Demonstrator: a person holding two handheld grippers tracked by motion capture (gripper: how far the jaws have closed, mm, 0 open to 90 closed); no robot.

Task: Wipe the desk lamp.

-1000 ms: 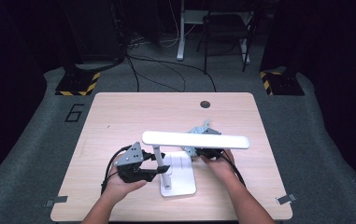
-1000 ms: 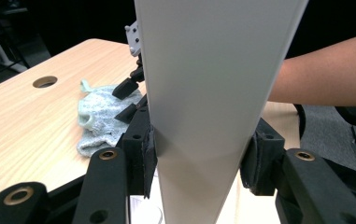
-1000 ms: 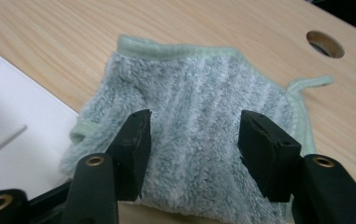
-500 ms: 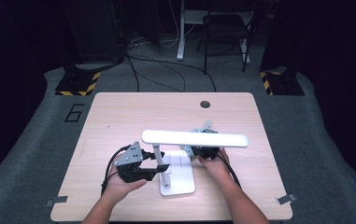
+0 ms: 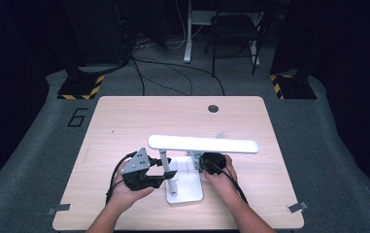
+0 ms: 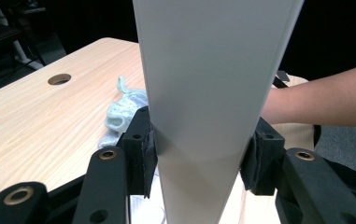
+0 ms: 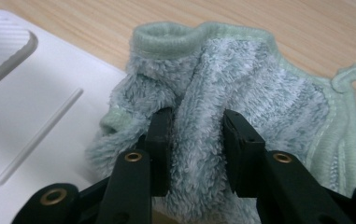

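Left tongs point(image 6: 199, 158): set narrow, squeezed on the flat white post point(image 6: 213, 70) of the lamp point(image 5: 202, 144), low down, just above the base point(image 5: 185, 189). Pressed on both flat sides, no gap.

Right tongs point(image 7: 196, 135): had just been closing, w/ a fold of the cloth point(image 7: 259, 93) between the jaws. Pinched that fold tight, down low by the table point(image 5: 124, 121).

Cloth: lay on the table right beside the base, w/ one end flopped onto the white plate. Sat under the long lamp head, on the right-hand side.

Handling, as a guess:
- Cloth: looked v. light, soft, fluffy & floppy. Wouldn't break, prob. wouldn't slip much in the tongs. Would sag & drag though, w/ no shape of its own. Best grabbed at a thick bunched fold near the middle, as here. Not by the thin hem or the little corner loop, or else would hang loose & wipe badly.
- Lamp: looked stiff, smooth, maybe slippery. Seemed top-heavy w/ that long head, so could tip or turn if rubbed hard. Best held on the post, flat sides, close to the base, to keep steady. Needed a soft touch on the head & its joint, prob. the weak bit.
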